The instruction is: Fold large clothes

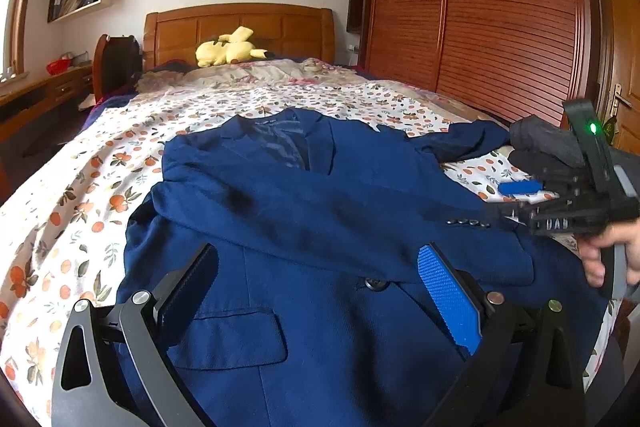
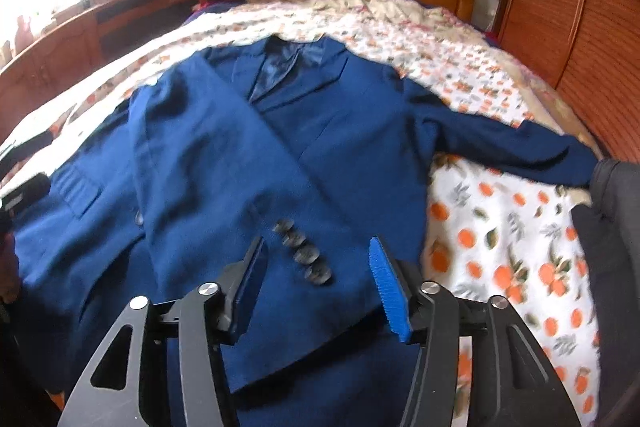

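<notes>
A navy blue suit jacket (image 1: 320,219) lies front up on the bed, collar toward the headboard. Its left sleeve is folded across the chest, with the cuff buttons (image 1: 468,223) on the right. The other sleeve (image 2: 504,143) stretches out to the right over the sheet. My left gripper (image 1: 316,259) is open and empty, hovering above the jacket's lower front near the pocket flap (image 1: 236,339). My right gripper (image 2: 316,251) is open and empty just above the folded sleeve's cuff buttons (image 2: 304,255). It also shows in the left wrist view (image 1: 516,199).
The bed has an orange-print sheet (image 1: 80,211) and a wooden headboard (image 1: 240,31) with a yellow plush toy (image 1: 228,49). A wooden wardrobe (image 1: 480,7) runs along the right side. A dark garment (image 2: 612,247) lies at the bed's right edge. A desk (image 2: 80,39) stands left.
</notes>
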`<control>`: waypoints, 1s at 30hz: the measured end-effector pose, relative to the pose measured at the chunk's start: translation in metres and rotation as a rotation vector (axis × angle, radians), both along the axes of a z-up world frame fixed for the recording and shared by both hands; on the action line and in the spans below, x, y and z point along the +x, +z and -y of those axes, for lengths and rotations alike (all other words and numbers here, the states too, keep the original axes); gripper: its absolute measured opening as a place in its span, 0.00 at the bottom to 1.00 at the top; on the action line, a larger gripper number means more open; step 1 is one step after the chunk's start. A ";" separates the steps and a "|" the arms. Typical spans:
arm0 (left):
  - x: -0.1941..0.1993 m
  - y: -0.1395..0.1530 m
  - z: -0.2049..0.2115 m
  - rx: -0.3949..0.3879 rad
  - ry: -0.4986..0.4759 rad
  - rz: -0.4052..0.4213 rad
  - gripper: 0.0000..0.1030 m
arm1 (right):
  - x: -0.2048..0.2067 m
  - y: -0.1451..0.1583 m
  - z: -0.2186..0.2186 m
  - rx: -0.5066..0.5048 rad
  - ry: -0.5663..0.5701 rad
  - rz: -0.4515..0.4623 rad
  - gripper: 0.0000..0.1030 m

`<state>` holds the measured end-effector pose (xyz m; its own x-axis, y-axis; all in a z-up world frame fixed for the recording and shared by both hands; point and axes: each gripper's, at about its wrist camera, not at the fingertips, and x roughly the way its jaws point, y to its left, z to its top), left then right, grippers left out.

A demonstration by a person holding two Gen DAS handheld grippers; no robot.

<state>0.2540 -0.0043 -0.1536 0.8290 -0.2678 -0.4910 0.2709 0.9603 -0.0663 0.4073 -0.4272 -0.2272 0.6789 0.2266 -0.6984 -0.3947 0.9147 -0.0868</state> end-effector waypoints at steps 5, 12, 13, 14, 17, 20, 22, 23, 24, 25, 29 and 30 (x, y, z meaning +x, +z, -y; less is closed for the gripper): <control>-0.005 0.007 -0.005 -0.022 0.028 0.053 0.98 | 0.028 0.014 0.016 -0.021 -0.034 0.012 0.52; -0.012 0.021 -0.014 -0.026 0.066 0.117 0.98 | 0.083 0.021 0.045 0.002 -0.141 -0.005 0.56; -0.012 0.023 -0.016 -0.030 0.071 0.124 0.98 | 0.090 0.021 0.047 0.010 -0.156 -0.007 0.58; -0.013 0.025 -0.018 -0.037 0.081 0.133 0.98 | 0.098 0.020 0.051 0.021 -0.172 -0.012 0.60; -0.016 0.031 -0.023 -0.057 0.095 0.152 0.98 | 0.122 0.015 0.062 0.038 -0.233 -0.031 0.62; -0.019 0.037 -0.028 -0.072 0.104 0.165 0.98 | 0.143 0.006 0.074 0.072 -0.285 -0.057 0.66; -0.021 0.041 -0.030 -0.075 0.106 0.172 0.98 | 0.157 -0.002 0.081 0.087 -0.319 -0.078 0.67; -0.021 0.042 -0.031 -0.073 0.108 0.176 0.98 | 0.163 -0.006 0.084 0.094 -0.337 -0.085 0.69; -0.021 0.043 -0.032 -0.067 0.110 0.180 0.98 | 0.169 -0.009 0.088 0.100 -0.355 -0.091 0.73; -0.021 0.043 -0.032 -0.060 0.112 0.180 0.98 | 0.177 -0.014 0.094 0.117 -0.383 -0.102 0.73; -0.017 0.042 -0.034 -0.051 0.117 0.170 0.98 | 0.197 -0.024 0.109 0.166 -0.447 -0.131 0.74; -0.016 0.040 -0.034 -0.051 0.117 0.166 0.98 | 0.201 -0.026 0.113 0.173 -0.462 -0.135 0.74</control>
